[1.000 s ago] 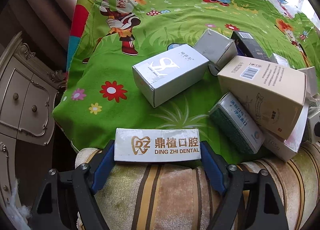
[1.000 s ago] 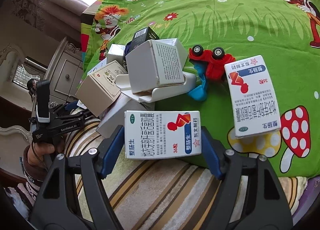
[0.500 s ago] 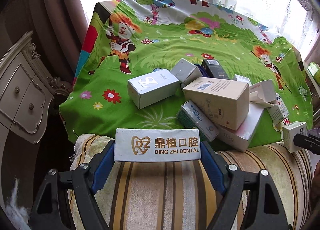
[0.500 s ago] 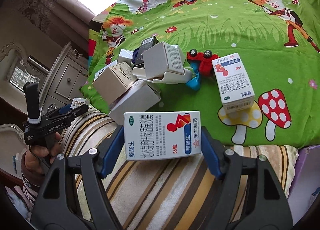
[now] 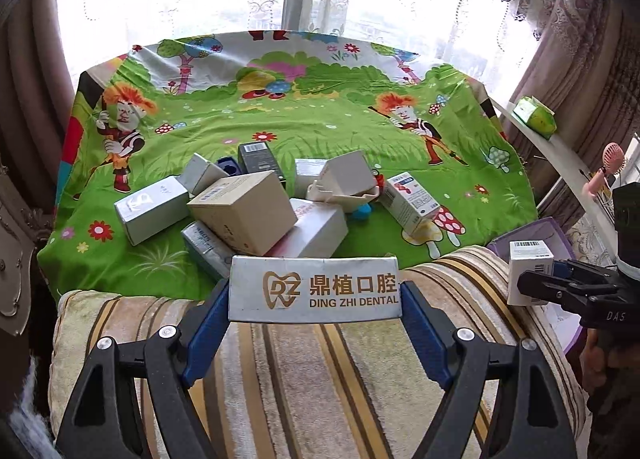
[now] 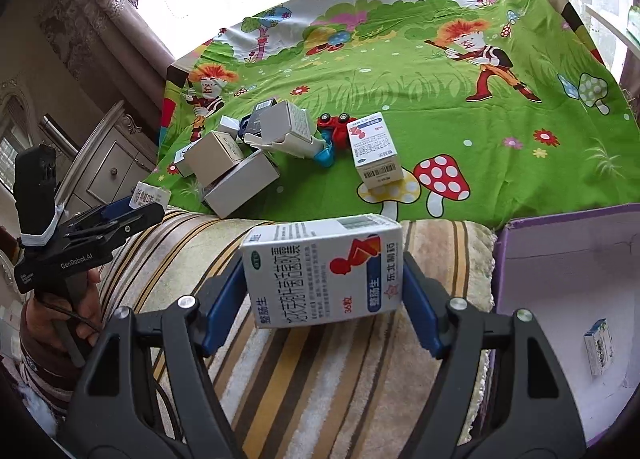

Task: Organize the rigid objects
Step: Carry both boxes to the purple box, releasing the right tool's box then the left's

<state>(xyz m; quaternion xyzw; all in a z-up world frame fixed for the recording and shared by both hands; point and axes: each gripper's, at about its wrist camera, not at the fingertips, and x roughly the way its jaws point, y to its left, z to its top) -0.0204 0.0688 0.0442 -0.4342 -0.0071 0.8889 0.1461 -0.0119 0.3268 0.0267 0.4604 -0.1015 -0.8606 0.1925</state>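
My left gripper (image 5: 314, 291) is shut on a silver box marked DING ZHI DENTAL (image 5: 316, 289), held over a striped cushion (image 5: 280, 371). My right gripper (image 6: 322, 279) is shut on a white medicine box with a red figure (image 6: 320, 269), above the same cushion (image 6: 312, 371). In the left wrist view the right gripper (image 5: 560, 287) shows at the right edge with its box. A heap of boxes (image 5: 244, 207) lies on the green cartoon cloth (image 5: 320, 119). A matching medicine box (image 6: 374, 149) stands alone beside a red toy car (image 6: 334, 125).
An open purple box (image 6: 568, 279) sits at the right, with one small carton (image 6: 599, 347) inside. A carved cabinet (image 6: 108, 167) stands left of the table. Curtains and a bright window are behind. A person's hand (image 6: 52, 323) holds the left gripper's handle.
Both grippers have drawn back and up from the cloth with their boxes, over the striped cushion. The purple box has come into the right wrist view.
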